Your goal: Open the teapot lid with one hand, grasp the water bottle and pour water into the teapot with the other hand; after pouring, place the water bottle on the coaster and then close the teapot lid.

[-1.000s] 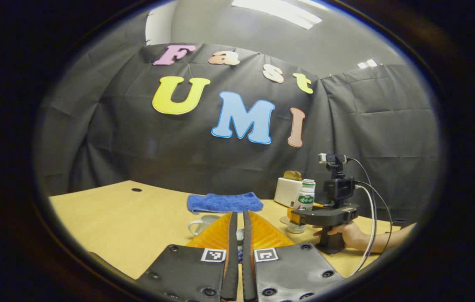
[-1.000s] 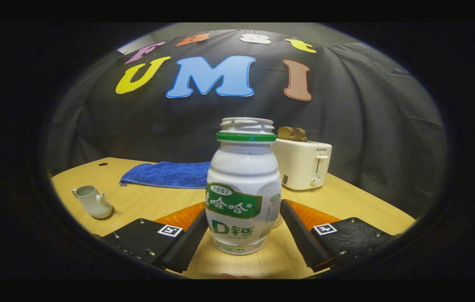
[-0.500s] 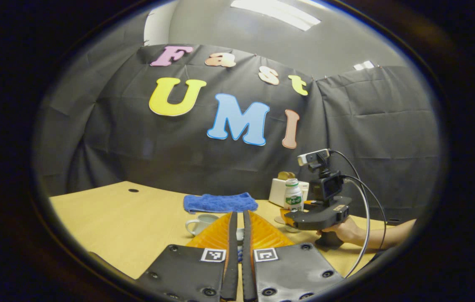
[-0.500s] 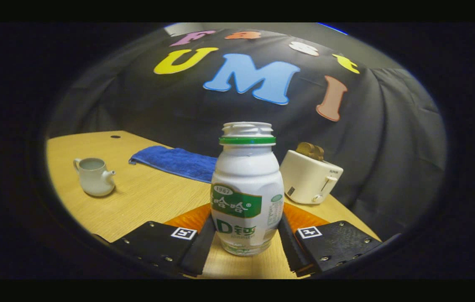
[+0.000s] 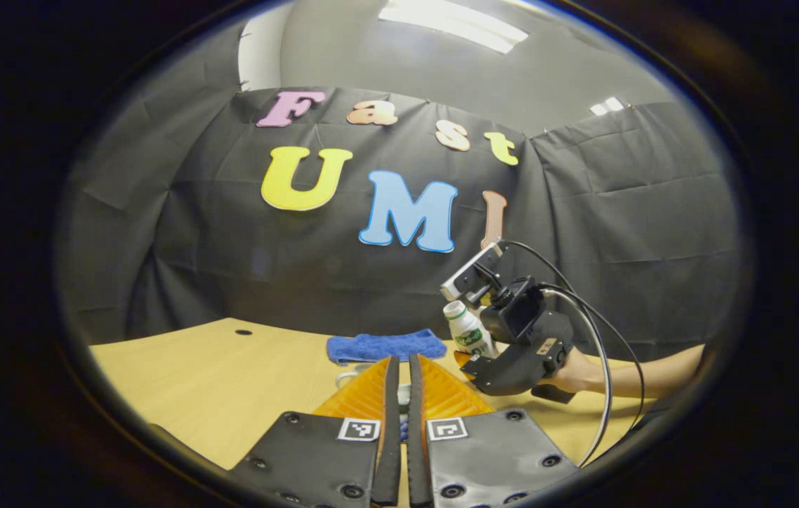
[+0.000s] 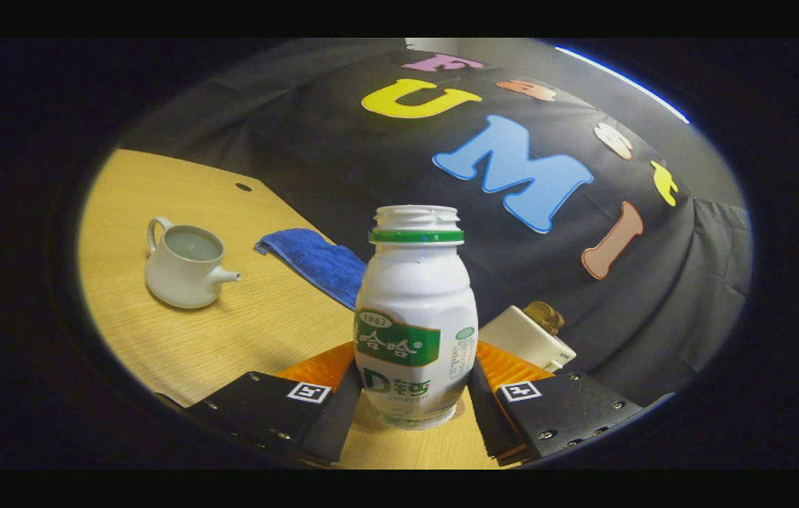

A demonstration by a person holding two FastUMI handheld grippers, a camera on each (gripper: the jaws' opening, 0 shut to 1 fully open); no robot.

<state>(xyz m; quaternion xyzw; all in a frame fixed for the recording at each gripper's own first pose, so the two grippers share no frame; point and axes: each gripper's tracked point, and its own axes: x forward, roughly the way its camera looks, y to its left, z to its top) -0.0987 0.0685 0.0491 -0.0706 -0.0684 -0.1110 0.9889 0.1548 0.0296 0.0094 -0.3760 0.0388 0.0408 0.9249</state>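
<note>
Open tabletop (image 6: 258, 331) around lidless teapot (image 6: 184, 264)

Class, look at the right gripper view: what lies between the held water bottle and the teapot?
Bare wooden table separates water bottle and teapot, in the right gripper view.

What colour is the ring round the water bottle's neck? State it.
Green, on the water bottle, clearest in the right gripper view.
</note>
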